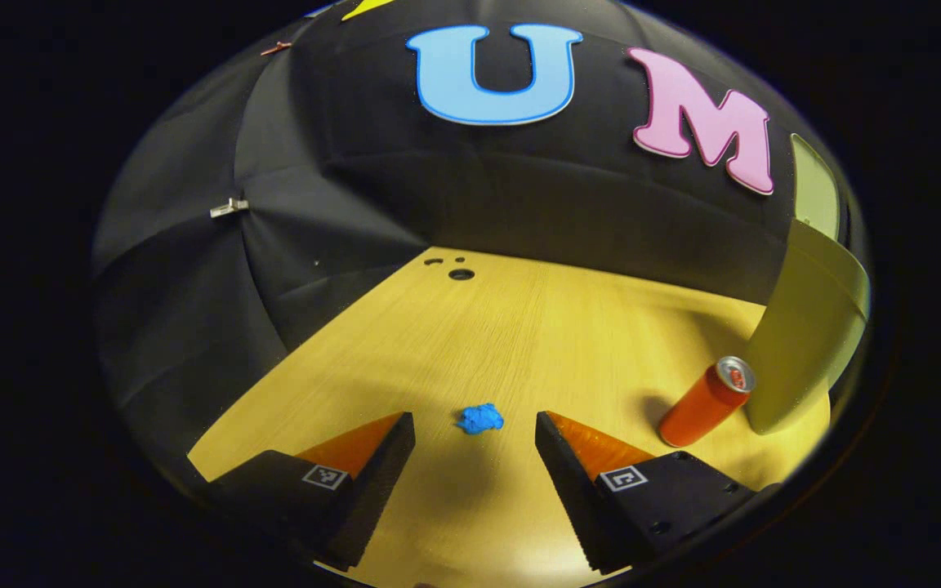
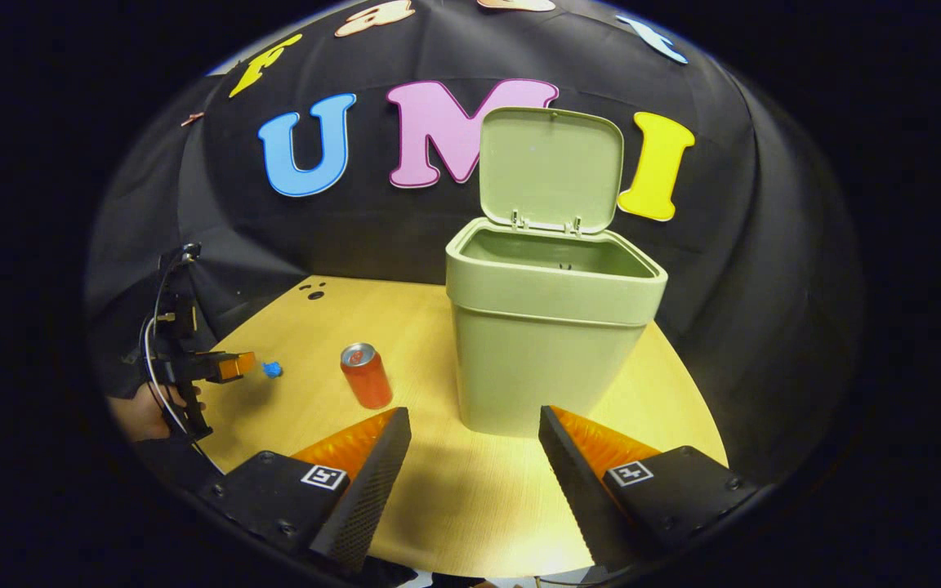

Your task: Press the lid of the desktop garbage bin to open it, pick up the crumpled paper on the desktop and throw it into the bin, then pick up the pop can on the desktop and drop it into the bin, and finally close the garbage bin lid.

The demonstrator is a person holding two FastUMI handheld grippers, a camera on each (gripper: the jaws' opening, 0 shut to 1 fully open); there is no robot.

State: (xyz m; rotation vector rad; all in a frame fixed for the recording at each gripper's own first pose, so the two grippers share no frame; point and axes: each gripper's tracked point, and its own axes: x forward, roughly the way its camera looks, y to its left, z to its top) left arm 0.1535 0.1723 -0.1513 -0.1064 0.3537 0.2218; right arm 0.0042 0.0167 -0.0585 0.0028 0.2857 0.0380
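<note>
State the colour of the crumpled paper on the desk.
Blue; the crumpled paper shows best in the left gripper view.

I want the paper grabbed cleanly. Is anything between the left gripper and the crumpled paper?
Nothing visible. The crumpled paper lies on bare table just ahead of the open left gripper, centred between its fingers. The pop can stands off to one side, beside the bin, whose lid is up.

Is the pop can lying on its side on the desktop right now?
No, the pop can stands upright on the desktop, its silver top facing up, beside the open garbage bin.
</note>
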